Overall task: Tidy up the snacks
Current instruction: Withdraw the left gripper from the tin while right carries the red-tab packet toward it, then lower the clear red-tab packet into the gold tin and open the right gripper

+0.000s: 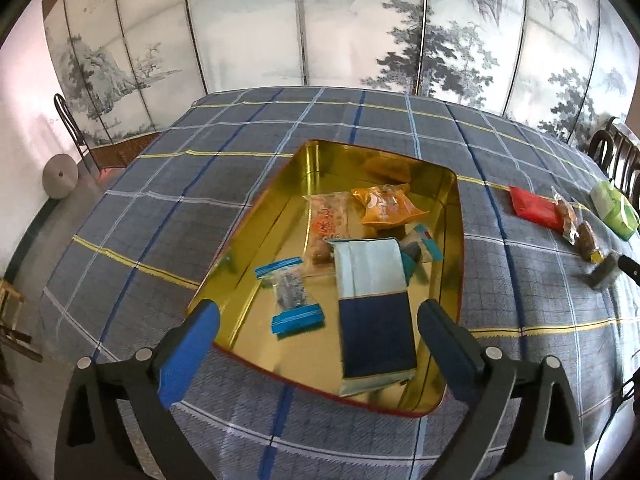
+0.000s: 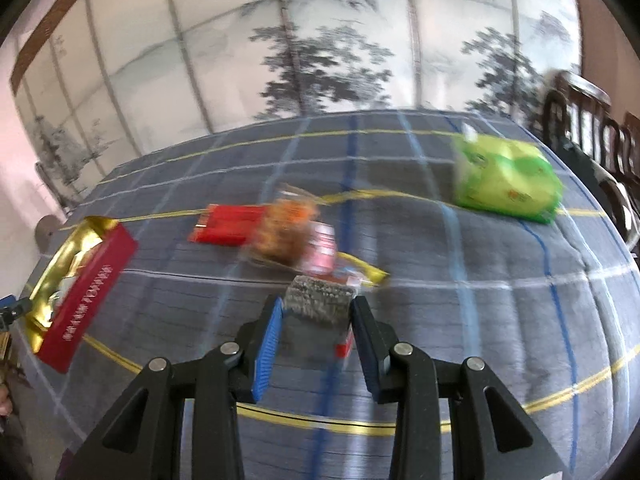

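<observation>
The gold tin (image 1: 256, 220) already has several snacks inside. The left gripper (image 1: 316, 344) hangs wide open above it, holding nothing. The right gripper (image 2: 318, 332) squeezes a small silver packet (image 2: 320, 300). A red packet (image 2: 228, 230), cookies (image 2: 284, 232) and a green bag (image 2: 506, 184) wait on the table beside the tin.
</observation>
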`<move>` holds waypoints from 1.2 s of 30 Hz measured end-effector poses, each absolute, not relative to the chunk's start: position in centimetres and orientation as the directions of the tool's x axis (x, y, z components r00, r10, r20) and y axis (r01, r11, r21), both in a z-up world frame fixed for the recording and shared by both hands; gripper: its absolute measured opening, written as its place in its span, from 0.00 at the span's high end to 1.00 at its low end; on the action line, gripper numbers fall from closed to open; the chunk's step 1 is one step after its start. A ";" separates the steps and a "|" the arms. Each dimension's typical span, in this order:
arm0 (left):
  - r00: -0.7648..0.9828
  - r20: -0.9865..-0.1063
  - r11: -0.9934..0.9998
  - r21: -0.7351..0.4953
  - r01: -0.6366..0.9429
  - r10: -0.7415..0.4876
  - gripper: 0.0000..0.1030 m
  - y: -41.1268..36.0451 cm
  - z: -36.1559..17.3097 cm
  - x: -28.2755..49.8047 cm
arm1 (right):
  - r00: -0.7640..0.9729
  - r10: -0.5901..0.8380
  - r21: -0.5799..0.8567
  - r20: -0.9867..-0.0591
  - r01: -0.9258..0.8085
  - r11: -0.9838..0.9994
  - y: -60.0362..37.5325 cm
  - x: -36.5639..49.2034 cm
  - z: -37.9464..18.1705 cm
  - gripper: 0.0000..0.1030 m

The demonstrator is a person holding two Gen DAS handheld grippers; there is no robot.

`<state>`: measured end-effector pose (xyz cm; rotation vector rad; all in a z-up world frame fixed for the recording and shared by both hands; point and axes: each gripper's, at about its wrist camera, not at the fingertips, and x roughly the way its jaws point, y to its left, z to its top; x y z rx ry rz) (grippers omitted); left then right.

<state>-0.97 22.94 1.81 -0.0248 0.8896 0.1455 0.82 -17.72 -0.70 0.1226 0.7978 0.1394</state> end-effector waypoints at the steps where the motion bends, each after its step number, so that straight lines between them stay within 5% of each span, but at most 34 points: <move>1: 0.619 -0.777 0.989 0.038 -0.140 0.118 0.03 23.1 1.9 -1.0 | 0.694 0.181 0.161 -0.697 -0.094 0.982 -16.9 0.7 -0.3 0.65; 17: 0.618 -0.779 0.993 0.036 -0.117 0.101 0.02 24.4 1.7 -2.4 | 0.718 0.290 0.122 -0.633 -0.277 0.953 -6.8 1.7 4.9 0.65; 27: 0.645 -0.763 0.998 0.045 -0.033 0.056 0.02 21.9 2.4 -2.6 | 0.665 0.077 0.084 -0.743 -0.022 0.996 -17.7 -1.4 -0.7 0.60; 36: 0.653 -0.756 0.997 0.075 0.008 0.052 0.02 19.8 3.1 -2.4 | 0.652 0.106 0.101 -0.751 -0.045 0.994 -17.0 1.0 -2.3 0.35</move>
